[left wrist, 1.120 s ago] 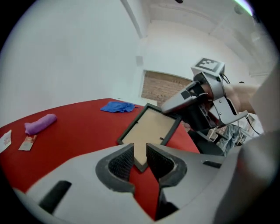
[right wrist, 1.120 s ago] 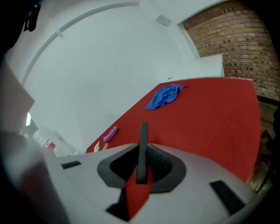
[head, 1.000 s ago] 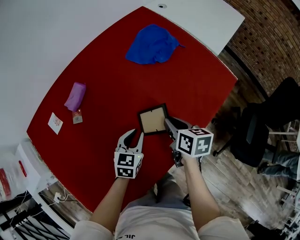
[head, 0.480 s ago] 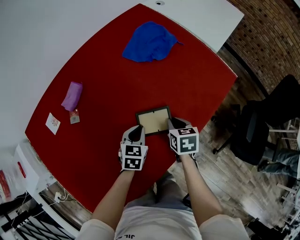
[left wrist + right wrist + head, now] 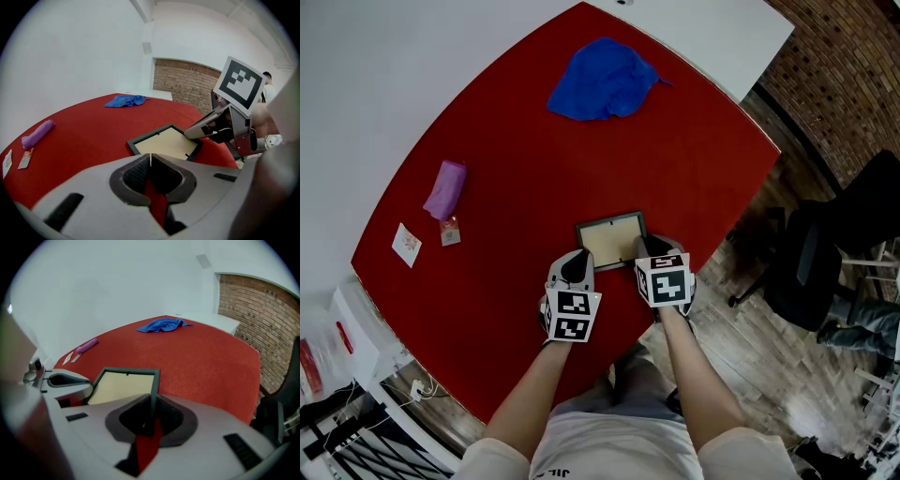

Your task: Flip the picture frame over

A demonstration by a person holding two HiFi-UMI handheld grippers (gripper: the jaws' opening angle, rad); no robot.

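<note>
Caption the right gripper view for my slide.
Right gripper, jaws just closing, clamps the picture frame by its edge on red table.

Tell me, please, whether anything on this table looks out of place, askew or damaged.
Nothing looks spilled or damaged. Only the crumpled blue cloth looks untidy, bunched in a heap near the far edge of the red table cover.

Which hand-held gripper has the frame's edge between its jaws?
The right hand-held gripper: its jaws have just been closing and grip the picture frame's right edge. The left hand-held gripper is shut empty, beside the frame.
</note>
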